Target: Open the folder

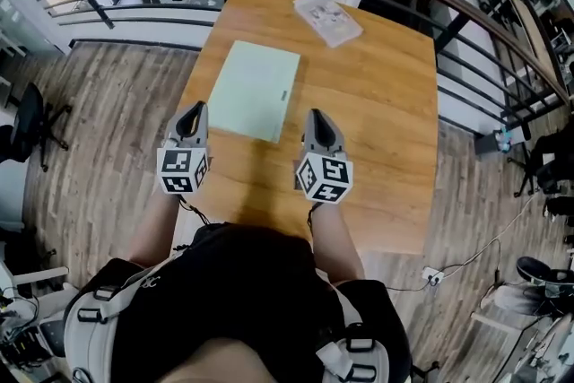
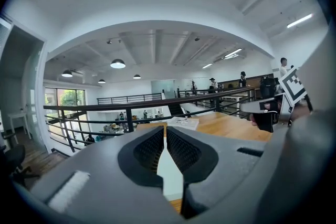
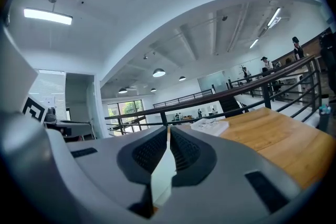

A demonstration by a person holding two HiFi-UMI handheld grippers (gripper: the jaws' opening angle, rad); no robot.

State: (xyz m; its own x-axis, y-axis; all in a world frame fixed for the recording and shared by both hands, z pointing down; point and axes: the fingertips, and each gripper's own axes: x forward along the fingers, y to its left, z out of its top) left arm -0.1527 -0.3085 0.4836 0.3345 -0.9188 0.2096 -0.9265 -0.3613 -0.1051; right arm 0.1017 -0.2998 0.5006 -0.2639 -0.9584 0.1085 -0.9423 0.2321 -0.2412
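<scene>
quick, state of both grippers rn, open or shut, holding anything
left gripper: closed, jaws together, holding nothing
right gripper: closed, jaws together, holding nothing

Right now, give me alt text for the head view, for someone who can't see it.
A closed pale green folder lies flat on a wooden table, seen from above. The left gripper and right gripper, both shut and empty, are held by its near corners, one each side. A wrapped packet lies near the far edge.
</scene>
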